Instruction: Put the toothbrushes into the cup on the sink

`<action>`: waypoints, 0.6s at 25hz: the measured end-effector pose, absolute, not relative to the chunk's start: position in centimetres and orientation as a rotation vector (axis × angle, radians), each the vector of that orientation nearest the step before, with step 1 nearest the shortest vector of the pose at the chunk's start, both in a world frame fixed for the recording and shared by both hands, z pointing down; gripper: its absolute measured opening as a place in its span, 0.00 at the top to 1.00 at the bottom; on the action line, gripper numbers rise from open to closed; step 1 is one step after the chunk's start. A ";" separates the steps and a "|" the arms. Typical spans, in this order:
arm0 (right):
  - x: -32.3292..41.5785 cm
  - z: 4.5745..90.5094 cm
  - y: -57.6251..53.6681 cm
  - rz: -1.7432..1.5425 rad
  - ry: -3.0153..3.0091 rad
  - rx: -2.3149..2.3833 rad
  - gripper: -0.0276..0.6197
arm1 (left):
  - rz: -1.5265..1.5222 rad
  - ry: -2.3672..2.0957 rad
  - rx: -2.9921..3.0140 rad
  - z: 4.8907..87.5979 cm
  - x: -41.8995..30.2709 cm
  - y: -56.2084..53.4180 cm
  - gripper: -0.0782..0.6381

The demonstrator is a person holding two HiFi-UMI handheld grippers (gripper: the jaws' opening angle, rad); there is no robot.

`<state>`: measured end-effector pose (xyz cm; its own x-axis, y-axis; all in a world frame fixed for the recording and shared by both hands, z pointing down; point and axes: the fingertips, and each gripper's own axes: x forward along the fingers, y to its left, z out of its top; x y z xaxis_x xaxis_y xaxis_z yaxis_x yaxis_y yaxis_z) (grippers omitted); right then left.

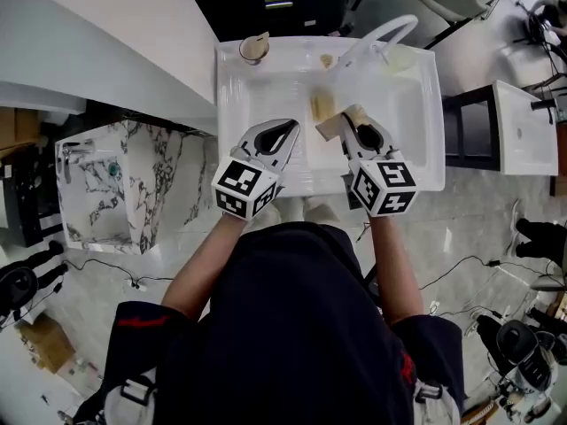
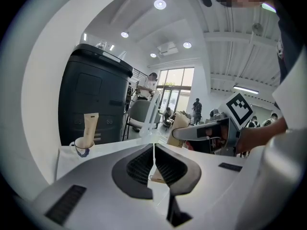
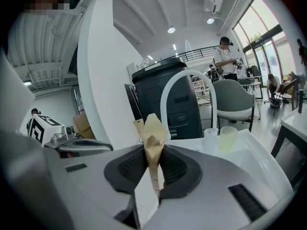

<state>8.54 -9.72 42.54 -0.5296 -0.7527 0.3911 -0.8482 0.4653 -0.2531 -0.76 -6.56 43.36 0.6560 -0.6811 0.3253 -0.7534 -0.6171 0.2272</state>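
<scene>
Left half of the sink [image 1: 427, 162] basin is mostly open, so there's a clear lane from the near edge to the cup [image 1: 254, 50] at the far-left corner. The left gripper [image 1: 290, 129], jaws together, hangs over the near-left part. Cup mouth is partly taken by a wrapped packet [image 1: 259, 41] standing in it. The faucet [image 1: 385, 32] arches over the far right w/ two small cups [image 3: 219, 138] by its base, so it's tight there. A wrapped toothbrush [image 1: 322, 106] lies mid-basin. The right gripper [image 1: 353, 116], clamped on a paper-wrapped toothbrush [image 1: 328, 128], blocks near-centre. A white wall [image 1: 115, 34] crowds the sink's left side.
</scene>
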 end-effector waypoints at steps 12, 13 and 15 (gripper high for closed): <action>13.3 43.6 -11.7 0.666 -2.479 1.397 0.83 | 0.325 -1.098 2.536 44.1 4.7 -8.7 0.86; 13.7 43.7 -11.9 0.670 -2.476 1.398 0.83 | 0.326 -1.093 2.537 44.2 5.2 -9.0 0.86; 14.6 44.0 -12.3 0.678 -2.470 1.402 0.83 | 0.326 -1.084 2.537 44.4 6.1 -9.5 0.86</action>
<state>14.60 -12.26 43.97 -0.5201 -0.7511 0.4066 -0.8534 0.4383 -0.2821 6.13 -9.46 44.36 0.6788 -0.6475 0.3462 -0.7311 -0.6402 0.2360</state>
